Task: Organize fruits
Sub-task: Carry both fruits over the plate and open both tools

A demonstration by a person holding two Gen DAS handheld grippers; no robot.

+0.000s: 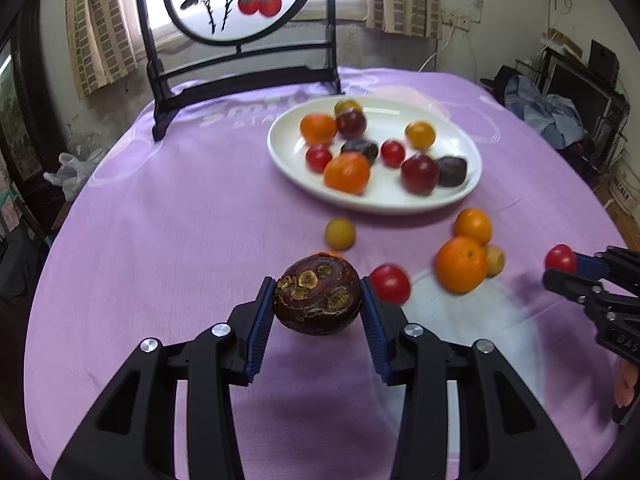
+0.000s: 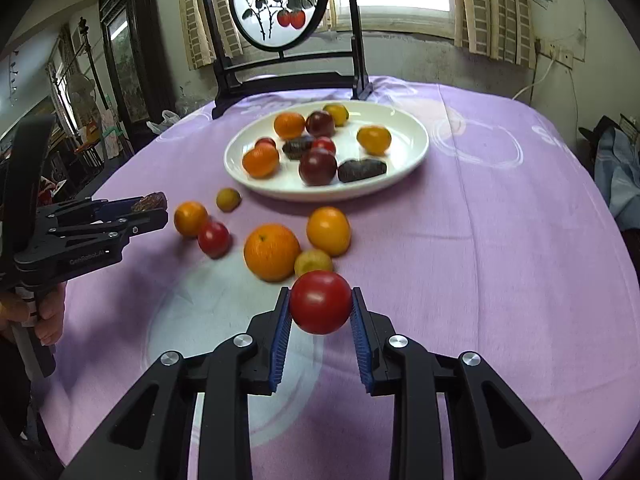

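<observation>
My left gripper (image 1: 318, 300) is shut on a dark brown, scarred round fruit (image 1: 318, 294), held just above the purple cloth. My right gripper (image 2: 320, 308) is shut on a red tomato (image 2: 320, 302), also lifted off the table. In the left wrist view the right gripper (image 1: 560, 266) shows at the right edge with the red tomato (image 1: 560, 258) at its tips. A white oval plate (image 2: 404, 160) farther back holds several oranges, dark plums and small tomatoes. Loose on the cloth lie a big orange (image 2: 271, 251), a smaller orange (image 2: 328, 230), a red tomato (image 2: 214, 239) and yellow fruits.
A black-framed round painted screen (image 2: 280, 4) stands at the table's far edge behind the plate. The purple tablecloth (image 2: 500, 240) covers a round table. A hand (image 2: 50, 312) grips the left tool's handle. Clutter and a blue cloth (image 1: 548, 112) lie beyond the table's right side.
</observation>
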